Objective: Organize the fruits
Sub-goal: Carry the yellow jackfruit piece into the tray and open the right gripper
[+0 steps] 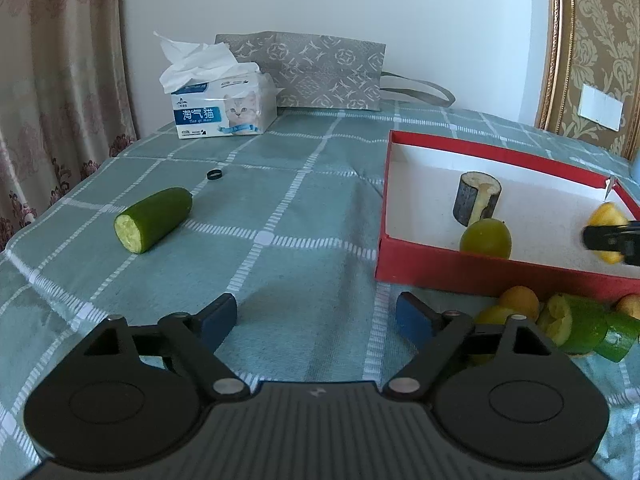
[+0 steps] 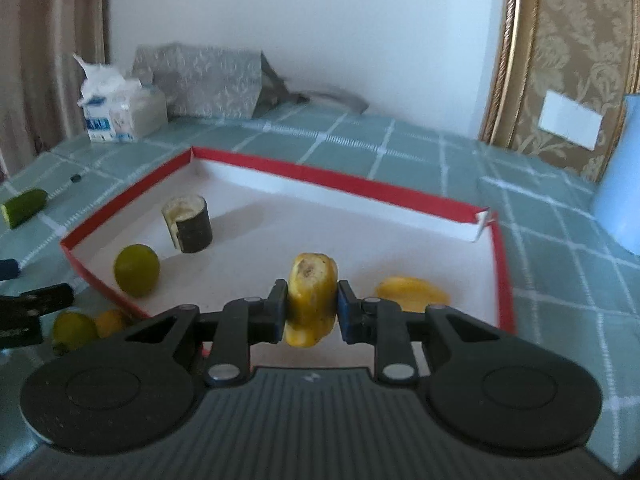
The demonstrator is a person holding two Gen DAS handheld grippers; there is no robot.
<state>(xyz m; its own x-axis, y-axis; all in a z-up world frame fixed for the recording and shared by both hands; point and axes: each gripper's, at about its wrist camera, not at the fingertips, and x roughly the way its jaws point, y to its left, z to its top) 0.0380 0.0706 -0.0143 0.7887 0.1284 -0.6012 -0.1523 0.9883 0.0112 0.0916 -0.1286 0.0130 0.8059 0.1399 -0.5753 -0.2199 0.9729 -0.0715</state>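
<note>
My right gripper [image 2: 312,306] is shut on a yellow fruit piece [image 2: 311,300] and holds it over the near part of the red box [image 2: 332,178]. The box holds a dark-skinned cut piece [image 2: 188,224], a green round fruit [image 2: 137,269] and another yellow piece [image 2: 412,292]. My left gripper [image 1: 316,318] is open and empty above the cloth, left of the box [image 1: 480,272]. A cut cucumber half [image 1: 154,219] lies on the cloth to the far left. Green and yellow fruits [image 1: 560,320] lie in front of the box.
A tissue pack [image 1: 224,108] and a grey patterned bag [image 1: 316,70] stand at the back by the wall. A small black ring [image 1: 214,175] lies on the checked green tablecloth [image 1: 280,208]. A light blue container [image 2: 620,184] stands right of the box.
</note>
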